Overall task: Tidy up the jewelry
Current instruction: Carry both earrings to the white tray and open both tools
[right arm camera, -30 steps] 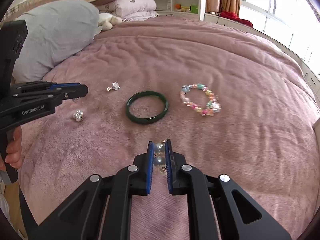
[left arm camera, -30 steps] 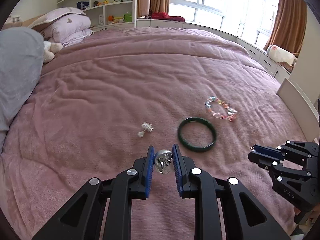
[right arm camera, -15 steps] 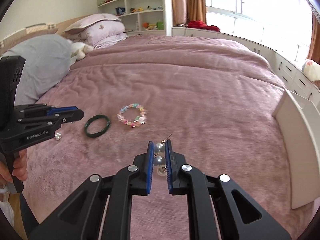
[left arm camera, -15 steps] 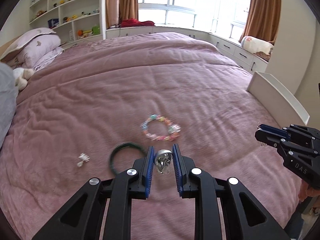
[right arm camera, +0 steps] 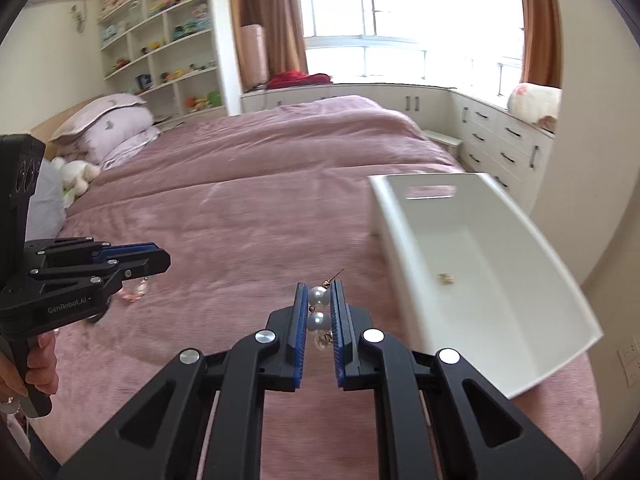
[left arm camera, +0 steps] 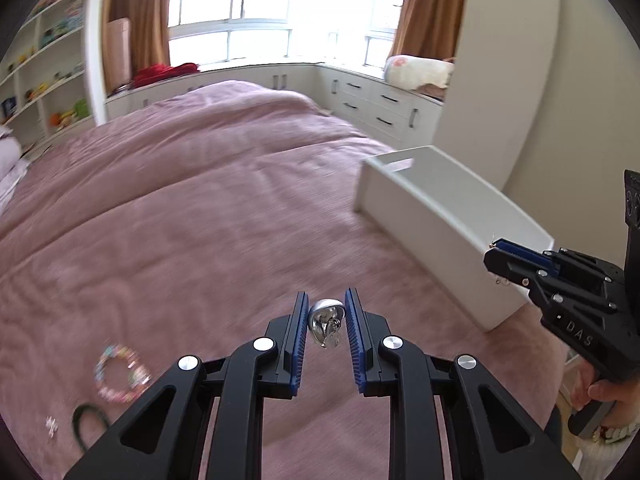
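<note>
The left gripper (left arm camera: 327, 322) was clamped on a silver earring (left arm camera: 326, 322), and the right gripper (right arm camera: 319, 312) was pinched shut on a pearl earring (right arm camera: 319, 308); both hung above the pink bed (left arm camera: 200, 220) near the white box (right arm camera: 480, 264). One small gold piece (right arm camera: 446, 278) already lay on the floor of the box, so sorting seemed only begun. Neither held earring had yet gone in. A beaded bracelet (left arm camera: 120, 372), a green bangle (left arm camera: 86, 420) and a small silver piece (left arm camera: 51, 426) lay on the bed, well apart from the box, apparently left to collect.
</note>
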A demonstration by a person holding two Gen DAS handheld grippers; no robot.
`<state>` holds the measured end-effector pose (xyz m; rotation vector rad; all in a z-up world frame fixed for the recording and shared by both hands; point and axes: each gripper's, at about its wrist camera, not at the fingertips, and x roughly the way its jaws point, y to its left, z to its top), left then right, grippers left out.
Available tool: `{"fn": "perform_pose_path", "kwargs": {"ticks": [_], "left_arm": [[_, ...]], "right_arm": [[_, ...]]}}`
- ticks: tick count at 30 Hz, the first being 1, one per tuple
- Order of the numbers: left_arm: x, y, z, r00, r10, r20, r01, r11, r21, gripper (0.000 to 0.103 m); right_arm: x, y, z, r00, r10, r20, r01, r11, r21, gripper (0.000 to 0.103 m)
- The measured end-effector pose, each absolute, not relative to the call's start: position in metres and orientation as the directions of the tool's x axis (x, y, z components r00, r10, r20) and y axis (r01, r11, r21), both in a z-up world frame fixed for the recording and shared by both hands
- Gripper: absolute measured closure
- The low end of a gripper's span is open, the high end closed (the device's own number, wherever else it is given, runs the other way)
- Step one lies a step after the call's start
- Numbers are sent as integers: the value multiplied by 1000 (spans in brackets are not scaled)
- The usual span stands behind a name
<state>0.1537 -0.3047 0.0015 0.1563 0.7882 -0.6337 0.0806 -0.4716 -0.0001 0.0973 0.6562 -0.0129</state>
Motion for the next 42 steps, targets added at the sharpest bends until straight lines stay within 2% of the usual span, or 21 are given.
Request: {"fn": "perform_pose_path", "kwargs": {"ticks": [6, 13, 17, 22, 23, 26, 34, 37, 38, 39, 40, 42], "left_arm": [[156, -404, 10, 489, -511, -706, 674, 736, -66, 79], [167, -490, -4, 394, -524, -755, 749, 659, -66, 79], [170, -522, -18, 377, -508, -775, 768, 638, -45, 79], [177, -538, -30, 349, -509, -787, 759, 646, -81, 79], [177, -540, -32, 353, -502, -790, 758, 648, -73, 78], [175, -539, -29, 373, -495, -785, 758, 651, -51, 65], [172, -532, -10, 425, -502, -753, 748, 664, -21, 52], [171, -515, -1, 438, -531, -725, 734, 677, -53, 47], [171, -510, 1, 444, -537, -717, 728, 683, -61, 44], [170, -500, 4, 448, -546, -708, 722, 688, -73, 42], [170, -494, 5, 450, -550, -704, 718, 691, -81, 41], [169, -473, 7, 468, -544, -696, 704, 706, -78, 38]], "right_arm": [[78, -550, 3, 784, -54, -619, 143, 985, 95, 91], [76, -615, -15, 726, -70, -684, 187, 977, 99, 91], [77, -628, -29, 706, -64, -706, 201, 973, 112, 91], [83, -629, -43, 695, -64, -716, 202, 973, 108, 91], [85, -627, -43, 695, -64, -716, 202, 973, 108, 91], [88, -627, -45, 693, -64, -718, 203, 973, 109, 91], [85, -623, -37, 699, -102, -708, 219, 973, 76, 89], [80, -621, -29, 708, -122, -695, 231, 971, 65, 81], [78, -618, -27, 713, -128, -689, 235, 970, 63, 69], [75, -615, -24, 720, -142, -680, 243, 969, 54, 52], [73, -611, -20, 728, -153, -668, 243, 969, 42, 48], [71, -604, -14, 737, -161, -656, 232, 972, 22, 49]]}}
